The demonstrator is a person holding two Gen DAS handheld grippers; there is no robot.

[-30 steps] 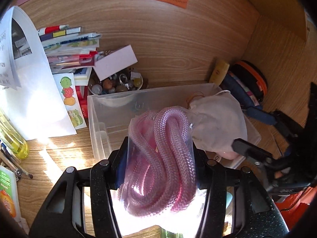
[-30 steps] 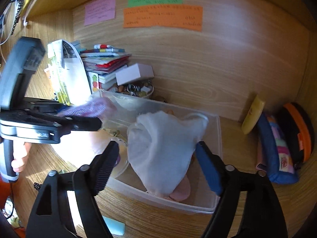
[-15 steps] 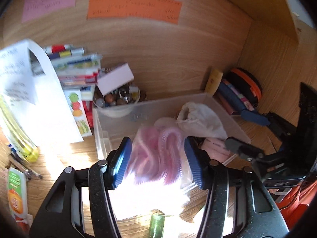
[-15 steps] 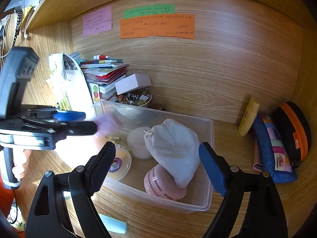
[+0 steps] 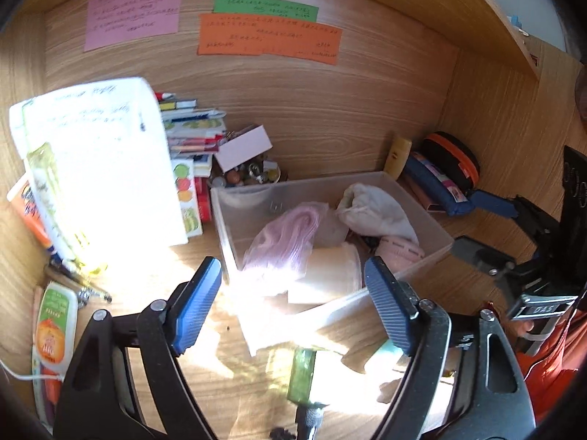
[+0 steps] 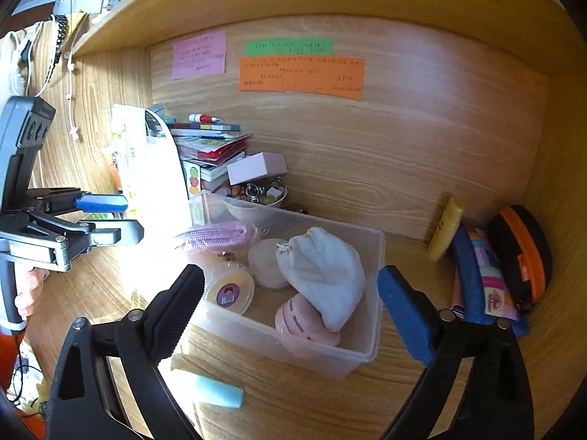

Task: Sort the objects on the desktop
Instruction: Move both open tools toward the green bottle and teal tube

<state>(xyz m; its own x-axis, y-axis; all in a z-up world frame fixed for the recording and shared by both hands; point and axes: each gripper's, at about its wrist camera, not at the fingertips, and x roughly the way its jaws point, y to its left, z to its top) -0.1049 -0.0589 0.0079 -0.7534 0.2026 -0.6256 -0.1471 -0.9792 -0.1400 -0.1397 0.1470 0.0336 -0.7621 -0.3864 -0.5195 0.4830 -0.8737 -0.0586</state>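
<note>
We see the clear bin point(image 6: 374, 293) holding the bagged pink rope point(image 5: 282, 238) at its left end, a white pouch point(image 6: 323, 264), a pink case point(image 6: 304, 322) and a round tub point(image 6: 229, 289). Our left gripper point(image 5: 293, 304) gapes empty just short of the rope; the right gripper point(image 6: 290, 311) is likewise spread, at the bin's near wall.

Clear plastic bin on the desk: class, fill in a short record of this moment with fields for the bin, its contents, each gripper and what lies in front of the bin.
bin: clear plastic bin on the wooden desk
contents: bagged pink rope, white cloth pouch, round tub with sticker, pink container
left gripper: open, holding nothing
right gripper: open, holding nothing
in front of bin: light blue block
</note>
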